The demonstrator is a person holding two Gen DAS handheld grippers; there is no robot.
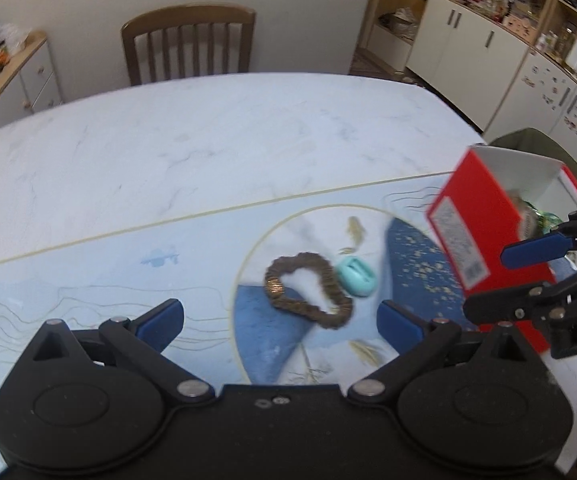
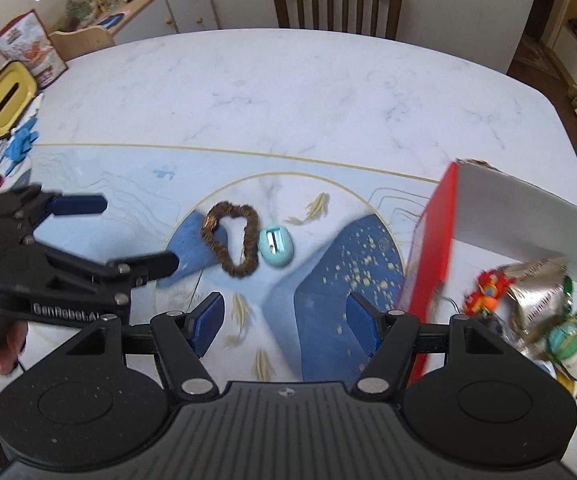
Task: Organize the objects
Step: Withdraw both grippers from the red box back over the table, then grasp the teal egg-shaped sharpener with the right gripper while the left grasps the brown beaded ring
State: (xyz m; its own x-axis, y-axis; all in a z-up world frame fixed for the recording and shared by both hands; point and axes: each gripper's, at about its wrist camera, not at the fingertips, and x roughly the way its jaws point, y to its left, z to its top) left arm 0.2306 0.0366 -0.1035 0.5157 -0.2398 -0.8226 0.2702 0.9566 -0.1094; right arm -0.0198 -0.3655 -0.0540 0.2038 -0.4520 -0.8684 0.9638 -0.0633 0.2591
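Both grippers, left and right, hover spread wide and empty above a brown hair scrunchie touching a turquoise sharpener on the table, beside a red box of trinkets.

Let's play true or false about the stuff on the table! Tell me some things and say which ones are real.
1. The brown scrunchie lies on the table right beside the teal sharpener. True.
2. The left gripper is squeezing the scrunchie. False: it is open and holds nothing.
3. The red box already has things inside. True: shiny wrappers and small packets show in it.
4. The right gripper is shut. False: its fingers stand wide apart.
5. The sharpener is inside the box. False: it is out on the table mat.
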